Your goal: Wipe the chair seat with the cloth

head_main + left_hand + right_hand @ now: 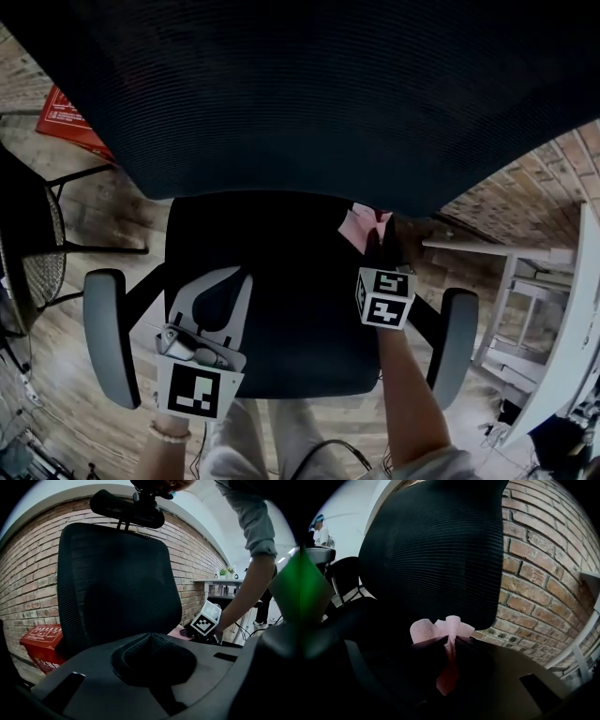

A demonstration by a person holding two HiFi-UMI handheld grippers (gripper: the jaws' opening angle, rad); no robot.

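Observation:
The black office chair's seat (291, 319) fills the middle of the head view, under its mesh backrest (300, 94). My right gripper (380, 230) is shut on a pink cloth (356, 225) at the seat's back right corner, close to the backrest's foot. In the right gripper view the cloth (436, 629) bunches out past the closed jaws (450, 641) and a strip hangs down between them. My left gripper (234, 274) hovers over the seat's front left. Its jaws (150, 637) meet at the tips with nothing between them.
Grey armrests (105, 333) (455, 328) flank the seat. A red box (70, 120) lies on the wooden floor at the back left. A second black mesh chair (37, 253) stands at the left. A white table (506, 251) and a brick wall (543, 569) stand at the right.

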